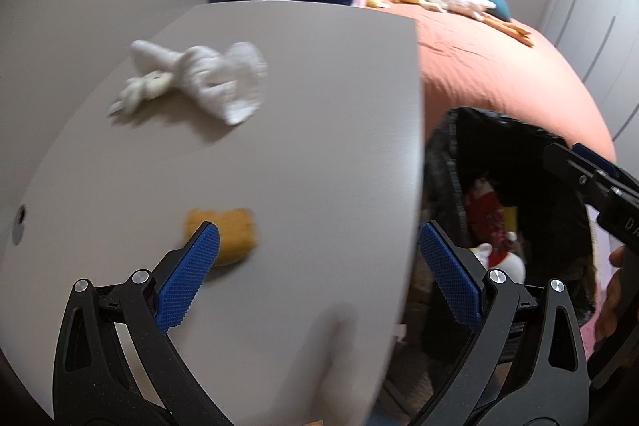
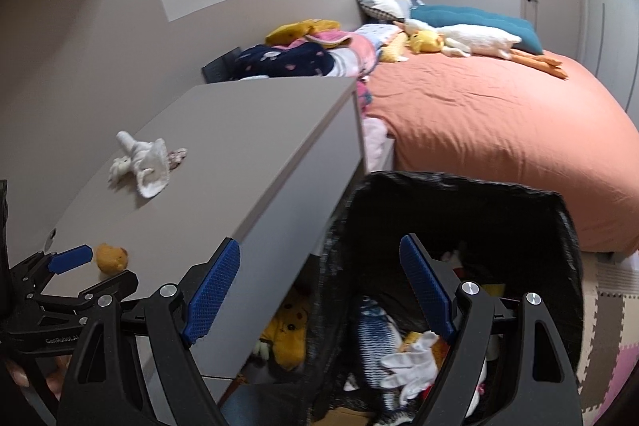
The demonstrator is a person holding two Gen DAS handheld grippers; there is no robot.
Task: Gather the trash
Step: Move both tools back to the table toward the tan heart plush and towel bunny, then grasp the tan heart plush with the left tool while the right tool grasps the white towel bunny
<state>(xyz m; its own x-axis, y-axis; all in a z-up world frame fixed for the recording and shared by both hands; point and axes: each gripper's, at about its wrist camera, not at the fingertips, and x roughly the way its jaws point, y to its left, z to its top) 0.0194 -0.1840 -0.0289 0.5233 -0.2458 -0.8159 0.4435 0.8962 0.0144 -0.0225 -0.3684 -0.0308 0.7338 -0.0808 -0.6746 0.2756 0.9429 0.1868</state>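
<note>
Your left gripper (image 1: 319, 246) hung fingers spread, one finger (image 1: 191, 278) half hiding the blurred yellow toy (image 1: 235, 234) near the tabletop (image 1: 319, 106) front edge, your right gripper (image 2: 319, 282) gaped empty over the bin (image 2: 459, 194), contents partly hidden.

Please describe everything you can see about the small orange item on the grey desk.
The orange item is a small, rounded, fuzzy-looking lump, perhaps plush or sponge. It lies loose on the grey desk near its front edge, apart from the white cloth. The open left claw is close, one finger beside it; contact is unclear.

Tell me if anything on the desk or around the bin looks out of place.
A crumpled white cloth and a small orange lump lie loose on the desk; a yellow plush toy sits underneath, beside the bin rather than inside.
</note>
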